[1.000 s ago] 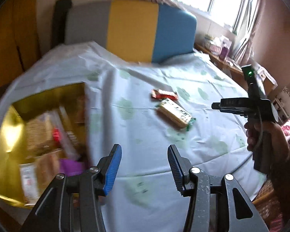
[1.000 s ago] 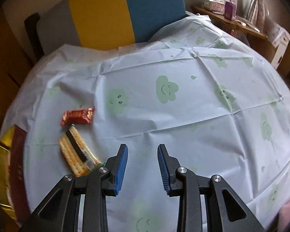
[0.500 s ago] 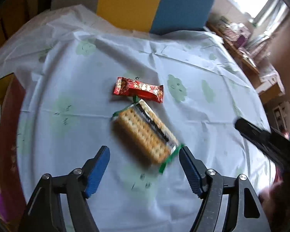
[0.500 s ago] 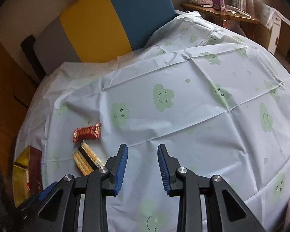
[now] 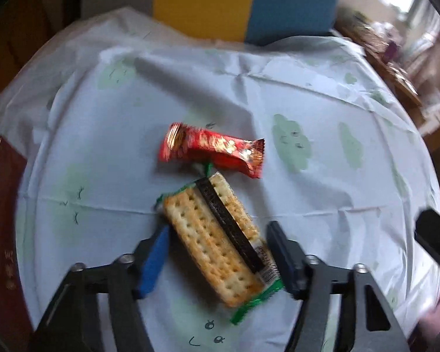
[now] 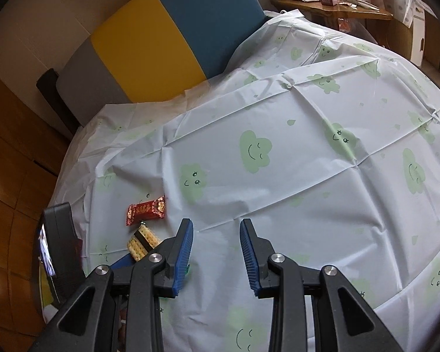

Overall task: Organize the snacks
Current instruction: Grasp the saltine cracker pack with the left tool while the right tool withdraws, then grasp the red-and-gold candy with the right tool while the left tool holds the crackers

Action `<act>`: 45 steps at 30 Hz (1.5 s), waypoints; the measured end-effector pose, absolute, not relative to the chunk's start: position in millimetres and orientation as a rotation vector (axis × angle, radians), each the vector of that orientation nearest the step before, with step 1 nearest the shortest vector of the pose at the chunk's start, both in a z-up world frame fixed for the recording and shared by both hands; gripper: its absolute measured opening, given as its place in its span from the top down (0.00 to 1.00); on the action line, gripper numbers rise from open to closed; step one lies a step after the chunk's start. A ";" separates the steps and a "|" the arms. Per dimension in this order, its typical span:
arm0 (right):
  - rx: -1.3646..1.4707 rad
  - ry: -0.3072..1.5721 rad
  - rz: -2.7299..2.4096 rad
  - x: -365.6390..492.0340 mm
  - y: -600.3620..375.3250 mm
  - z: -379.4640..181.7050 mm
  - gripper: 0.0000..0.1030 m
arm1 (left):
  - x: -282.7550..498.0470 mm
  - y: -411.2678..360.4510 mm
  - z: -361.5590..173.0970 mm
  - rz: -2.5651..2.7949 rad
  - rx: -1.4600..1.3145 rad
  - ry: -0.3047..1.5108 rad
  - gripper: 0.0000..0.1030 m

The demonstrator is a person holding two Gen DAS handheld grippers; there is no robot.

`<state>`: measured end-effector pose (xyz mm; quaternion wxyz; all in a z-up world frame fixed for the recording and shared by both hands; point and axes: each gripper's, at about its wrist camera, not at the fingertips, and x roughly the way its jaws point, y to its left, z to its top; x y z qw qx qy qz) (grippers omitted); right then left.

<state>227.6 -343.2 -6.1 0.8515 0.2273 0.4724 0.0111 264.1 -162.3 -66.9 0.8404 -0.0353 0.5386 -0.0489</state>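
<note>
A cracker pack [image 5: 217,240] with a dark stripe and green wrapper ends lies on the tablecloth between the fingers of my left gripper [image 5: 217,256]. The left jaws are open, one on each side of the pack; I cannot tell if they touch it. A red candy bar [image 5: 212,149] lies just beyond the pack. In the right wrist view the cracker pack [image 6: 140,240] and red candy bar [image 6: 146,209] lie at the left. My right gripper [image 6: 216,246] is open and empty above bare cloth.
The round table wears a pale cloth with green clouds [image 6: 278,152]. A dark red box edge [image 5: 3,228] sits at the table's left. A grey, yellow and blue chair back [image 6: 167,38] stands behind. A cluttered wooden shelf [image 6: 331,6] is at the far right.
My left gripper swung away from the gold box, came down over the cracker pack and now straddles it. My right gripper drew back and rose a little, still open.
</note>
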 end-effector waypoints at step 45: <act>-0.281 1.087 0.430 291.7 -175.2 -29.3 0.68 | 91.3 -73.7 -83.5 -0.320 0.016 0.782 0.44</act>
